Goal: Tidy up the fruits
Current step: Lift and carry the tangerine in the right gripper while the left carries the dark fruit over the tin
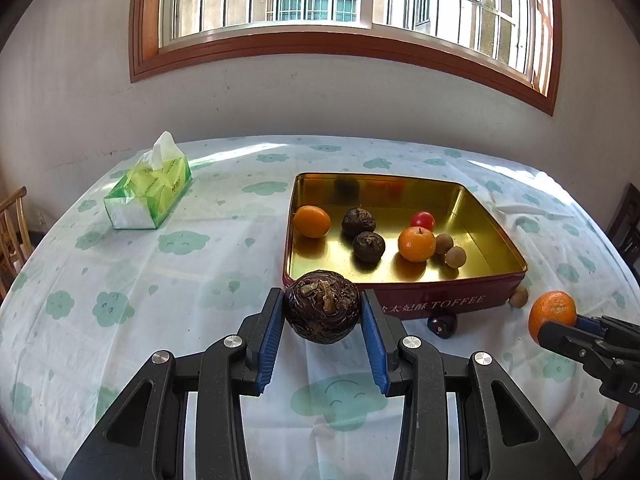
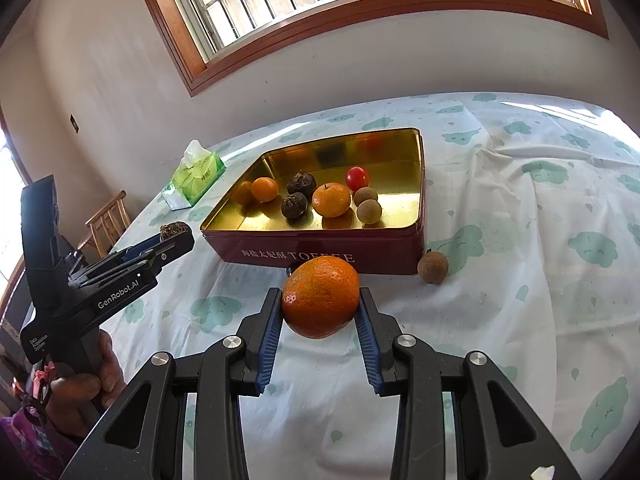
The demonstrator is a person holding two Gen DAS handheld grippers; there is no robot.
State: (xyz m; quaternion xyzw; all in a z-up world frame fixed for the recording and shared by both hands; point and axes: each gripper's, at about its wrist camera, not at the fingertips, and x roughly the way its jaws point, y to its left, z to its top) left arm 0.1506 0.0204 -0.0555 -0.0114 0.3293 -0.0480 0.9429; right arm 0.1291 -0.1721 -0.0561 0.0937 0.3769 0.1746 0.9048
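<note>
Mandarin [image 2: 321, 297] sits clamped in right gripper [image 2: 320, 312] before tin [image 2: 316, 254].

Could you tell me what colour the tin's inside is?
Shiny gold tin, clearest in the left wrist view.

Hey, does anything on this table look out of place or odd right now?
Two fruits sit on the cloth against the tin's front wall, not inside: a brown longan and a dark cherry. Otherwise nothing is spilled or damaged. The tissue pack sits apart.
</note>
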